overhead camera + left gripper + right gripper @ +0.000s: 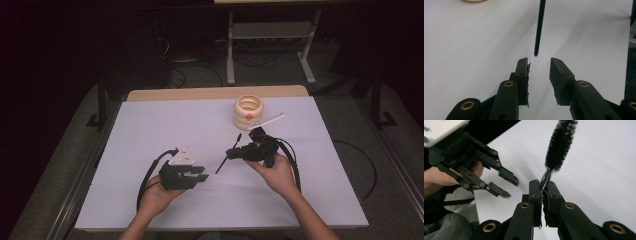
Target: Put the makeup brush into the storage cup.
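Slim black bottle brush (560, 143), stem pinched, above white tabletop (150, 130)

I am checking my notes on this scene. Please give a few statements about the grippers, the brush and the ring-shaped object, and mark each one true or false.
1. The right gripper is shut on the thin black bottle brush. True.
2. The left gripper holds the brush too. False: its jaws stand open and empty, with the brush's handle end just ahead of them.
3. The cream stack of rings lies between the two grippers. False: it stands at the far side of the white table, beyond the right gripper.
4. A thin white stick lies beside the stack of rings. True.
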Demonstrator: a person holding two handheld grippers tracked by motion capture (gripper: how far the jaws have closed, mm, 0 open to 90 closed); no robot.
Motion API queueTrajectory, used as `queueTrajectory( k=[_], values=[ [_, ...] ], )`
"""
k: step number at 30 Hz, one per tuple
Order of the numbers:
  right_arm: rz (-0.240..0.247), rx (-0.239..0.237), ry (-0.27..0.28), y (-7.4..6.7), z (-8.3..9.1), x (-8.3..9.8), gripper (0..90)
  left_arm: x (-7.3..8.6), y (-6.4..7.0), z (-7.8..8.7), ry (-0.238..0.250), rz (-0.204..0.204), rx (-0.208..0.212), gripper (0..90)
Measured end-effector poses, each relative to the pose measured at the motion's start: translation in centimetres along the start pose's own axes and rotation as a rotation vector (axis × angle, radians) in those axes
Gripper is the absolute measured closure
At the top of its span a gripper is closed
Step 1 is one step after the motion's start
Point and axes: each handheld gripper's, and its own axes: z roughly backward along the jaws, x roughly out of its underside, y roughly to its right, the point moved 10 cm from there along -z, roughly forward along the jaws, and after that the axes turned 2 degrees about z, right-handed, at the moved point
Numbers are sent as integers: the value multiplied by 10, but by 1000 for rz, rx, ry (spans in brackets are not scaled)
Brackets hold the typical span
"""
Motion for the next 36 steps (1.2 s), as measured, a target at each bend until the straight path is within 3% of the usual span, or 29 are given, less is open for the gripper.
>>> queueTrajectory(
  k=[3, 7, 16, 36],
  values=[
    [5, 34, -19, 5, 3, -1, 849, 1, -1, 1, 23, 13, -5, 665],
    [15, 57, -27, 10, 6, -3, 849, 5, -4, 4, 33, 16, -19, 651],
    [10, 97, -23, 23, 17, -17, 849, 18, -8, 10, 49, 65, -33, 625],
    [3, 165, 5, 44, 37, -45, 849, 27, -12, 17, 64, 77, -56, 590]
  ],
)
